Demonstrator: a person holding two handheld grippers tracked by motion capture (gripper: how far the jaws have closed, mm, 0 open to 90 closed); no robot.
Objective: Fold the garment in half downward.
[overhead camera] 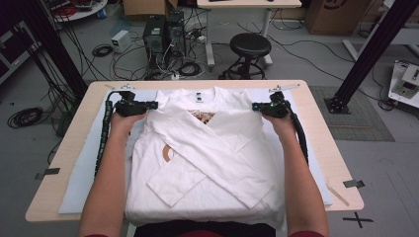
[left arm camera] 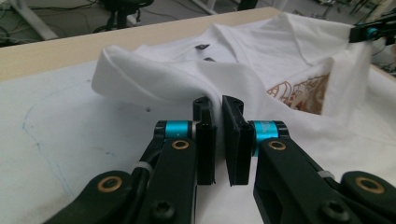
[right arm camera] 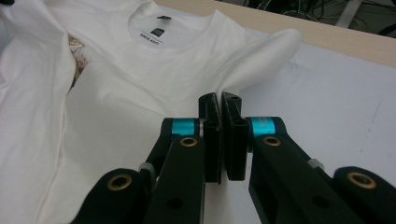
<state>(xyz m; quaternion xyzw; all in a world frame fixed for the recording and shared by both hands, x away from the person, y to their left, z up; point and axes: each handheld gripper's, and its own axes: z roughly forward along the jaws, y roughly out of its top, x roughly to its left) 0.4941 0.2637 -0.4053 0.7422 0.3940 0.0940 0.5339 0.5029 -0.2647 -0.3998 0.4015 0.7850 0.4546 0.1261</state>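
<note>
A white long-sleeved T-shirt (overhead camera: 207, 163) lies on the mat with its collar at the far side. Both sleeves are folded in and cross over the chest, partly hiding a brown print (overhead camera: 202, 116). My left gripper (overhead camera: 153, 105) is at the shirt's left shoulder. In the left gripper view the shirt's (left arm camera: 154, 70) shoulder fold is pinched between the gripper's (left arm camera: 218, 102) jaws. My right gripper (overhead camera: 256, 106) is at the right shoulder. In the right gripper view that gripper (right arm camera: 219, 99) is shut on a fold of the shirt (right arm camera: 154, 79). The right gripper (left arm camera: 373, 31) also appears far off in the left gripper view.
A pale mat (overhead camera: 84, 168) covers most of the wooden table (overhead camera: 74, 133). The shirt's hem hangs over the near edge. Beyond the table stand a black stool (overhead camera: 250, 47) and computer towers (overhead camera: 163, 32), with cables on the floor. Black frame posts (overhead camera: 365, 54) rise at both sides.
</note>
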